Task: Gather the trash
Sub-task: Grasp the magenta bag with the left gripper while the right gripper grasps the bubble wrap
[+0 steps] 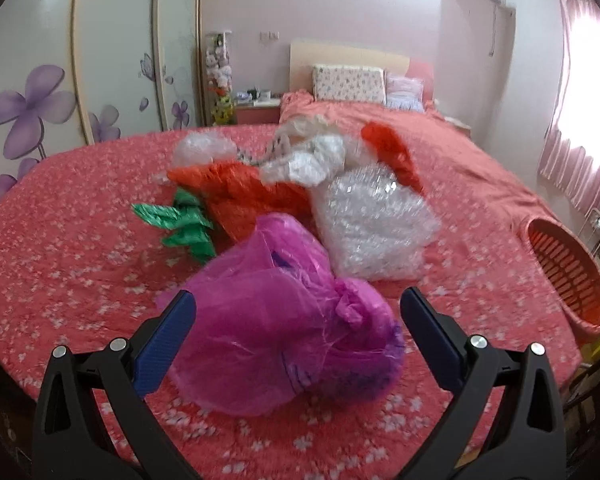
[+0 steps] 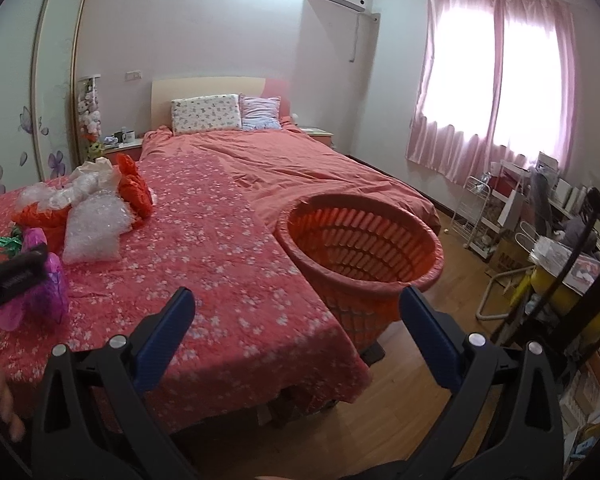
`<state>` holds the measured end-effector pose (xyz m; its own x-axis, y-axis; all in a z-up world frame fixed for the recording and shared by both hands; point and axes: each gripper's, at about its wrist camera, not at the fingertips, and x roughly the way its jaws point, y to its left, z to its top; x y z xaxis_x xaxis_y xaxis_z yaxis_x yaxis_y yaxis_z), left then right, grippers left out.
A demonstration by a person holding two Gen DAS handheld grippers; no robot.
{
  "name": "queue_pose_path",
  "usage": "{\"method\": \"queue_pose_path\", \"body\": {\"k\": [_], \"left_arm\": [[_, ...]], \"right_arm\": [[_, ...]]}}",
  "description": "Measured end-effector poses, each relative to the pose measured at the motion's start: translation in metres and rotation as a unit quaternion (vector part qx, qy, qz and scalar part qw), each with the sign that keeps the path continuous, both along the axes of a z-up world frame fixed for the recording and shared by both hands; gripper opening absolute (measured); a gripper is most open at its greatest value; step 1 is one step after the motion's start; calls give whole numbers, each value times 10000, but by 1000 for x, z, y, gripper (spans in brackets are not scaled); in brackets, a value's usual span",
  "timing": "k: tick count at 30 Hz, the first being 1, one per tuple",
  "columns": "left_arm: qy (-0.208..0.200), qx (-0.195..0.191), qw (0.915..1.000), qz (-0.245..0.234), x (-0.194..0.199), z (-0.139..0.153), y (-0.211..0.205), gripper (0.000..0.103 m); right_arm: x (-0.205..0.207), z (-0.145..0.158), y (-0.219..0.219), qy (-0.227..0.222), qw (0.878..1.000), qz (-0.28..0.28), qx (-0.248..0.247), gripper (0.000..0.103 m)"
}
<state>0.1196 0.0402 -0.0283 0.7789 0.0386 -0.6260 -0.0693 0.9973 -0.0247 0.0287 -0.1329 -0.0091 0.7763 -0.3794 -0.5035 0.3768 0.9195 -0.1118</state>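
A heap of plastic trash lies on the red flowered bedspread (image 1: 68,264): a magenta bag (image 1: 284,328), a green wrapper (image 1: 180,224), an orange bag (image 1: 240,196), bubble wrap (image 1: 372,224) and white plastic (image 1: 308,156). My left gripper (image 1: 298,310) is open, its jaws on either side of the magenta bag without touching it. My right gripper (image 2: 296,306) is open and empty above the bed's near corner, facing the orange basket (image 2: 360,240). The basket (image 1: 568,272) stands at the bed's right edge. The left gripper (image 2: 16,272) shows in the right wrist view beside the magenta bag (image 2: 48,292).
Two pillows (image 2: 204,114) lie at the headboard. A bedside table (image 2: 122,148) stands left of the bed, by a wardrobe (image 1: 60,92) with purple flowers. A white rack (image 2: 484,212) and cluttered shelves (image 2: 564,264) stand on the wooden floor (image 2: 400,420) at the right.
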Motion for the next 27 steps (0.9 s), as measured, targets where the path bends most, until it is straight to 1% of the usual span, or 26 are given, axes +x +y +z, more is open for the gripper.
{"method": "queue_pose_path", "body": {"k": [4, 7, 9, 10, 11, 12, 13, 15, 18, 21, 27], "left_arm": [[243, -58, 9997, -44, 8, -16, 2, 94], [207, -54, 9997, -111, 10, -18, 2, 88], [213, -77, 9994, -245, 9, -19, 0, 75], [214, -69, 9993, -301, 9, -19, -2, 73], [200, -35, 9992, -348, 10, -19, -3, 68], [171, 35, 9990, -416, 11, -20, -5, 59], [142, 92, 9988, -455, 10, -19, -8, 54], [76, 174, 9984, -535, 7, -16, -9, 40], [1, 139, 9978, -643, 3, -4, -6, 26], [-79, 135, 9978, -647, 2, 7, 2, 21], [-271, 102, 9985, -475, 0, 30, 25, 20]], "right_arm": [[10, -3, 5, 26, 10000, 70, -6, 99], [16, -6, 9, 30, 9999, 127, -22, 99], [19, -7, 11, 24, 9998, 172, -25, 99], [20, -7, 13, 21, 9998, 196, -25, 99], [21, -7, 13, 21, 9998, 211, -22, 99], [23, -7, 15, 11, 9997, 239, -21, 99], [25, -6, 16, 0, 9997, 263, -20, 99], [28, -5, 20, -28, 9995, 317, -29, 99], [35, -1, 27, -98, 9990, 445, -37, 99], [46, 4, 35, -184, 9980, 607, 8, 99], [74, 13, 48, -214, 9943, 996, 320, 99]]}}
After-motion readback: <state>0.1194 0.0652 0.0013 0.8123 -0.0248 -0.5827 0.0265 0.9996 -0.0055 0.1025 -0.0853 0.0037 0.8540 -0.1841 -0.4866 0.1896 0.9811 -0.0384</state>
